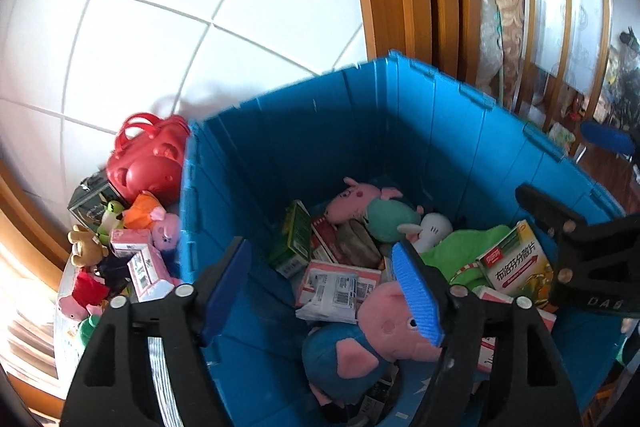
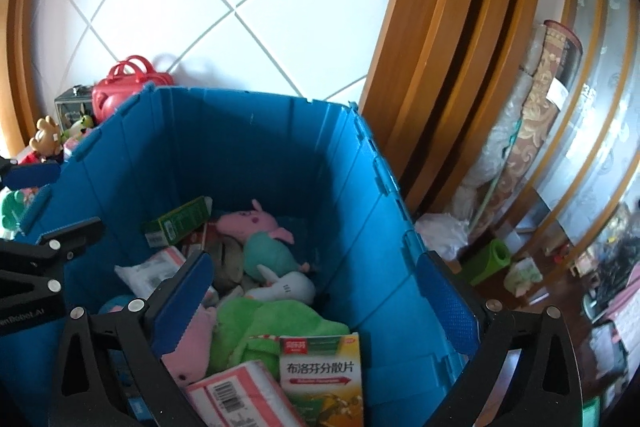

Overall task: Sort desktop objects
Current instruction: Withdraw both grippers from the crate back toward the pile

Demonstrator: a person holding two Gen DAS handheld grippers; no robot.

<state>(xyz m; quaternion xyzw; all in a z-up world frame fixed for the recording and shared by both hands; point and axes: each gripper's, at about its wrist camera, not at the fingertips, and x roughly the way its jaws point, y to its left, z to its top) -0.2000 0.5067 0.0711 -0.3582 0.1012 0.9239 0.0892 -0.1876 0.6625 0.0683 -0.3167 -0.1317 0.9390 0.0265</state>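
Toys and boxes fill the bottom of a large blue plastic crate point(image 1: 360, 115) with ribbed walls, which stands against a white tiled wall point(image 1: 160, 7).

Both grippers hover above the crate's open top, pointing down into it. The left gripper point(image 1: 320, 307), black with blue ribbed pads, has its jaws spread and grips nothing. Directly below it, inside the crate, lies a pink plush pig in a blue outfit point(image 1: 372, 339); one blue pad overlaps the pig's head in the left wrist view, and whether it touches is unclear. The right gripper point(image 2: 320, 311), of the same make, has its jaws spread wide and is also empty, with one finger over the crate's inside and the other beyond its right wall.

Under the right gripper, inside the crate, lie a green plush toy point(image 2: 260, 323), a white-and-green medicine box with Chinese lettering point(image 2: 320, 371) and a pink-and-white packet with a barcode point(image 2: 236, 395). Toward the crate's far wall rest a pink plush pig in a teal outfit point(image 2: 264, 239), a white plush rabbit point(image 2: 284, 287) and a green carton point(image 2: 176, 223).

Outside the crate, to its left against the wall, sits a red plastic handbag-shaped case point(image 1: 148, 163) above a heap of small plush toys and pink boxes point(image 1: 144, 263). To the crate's right stands a wooden door frame point(image 2: 440, 67).
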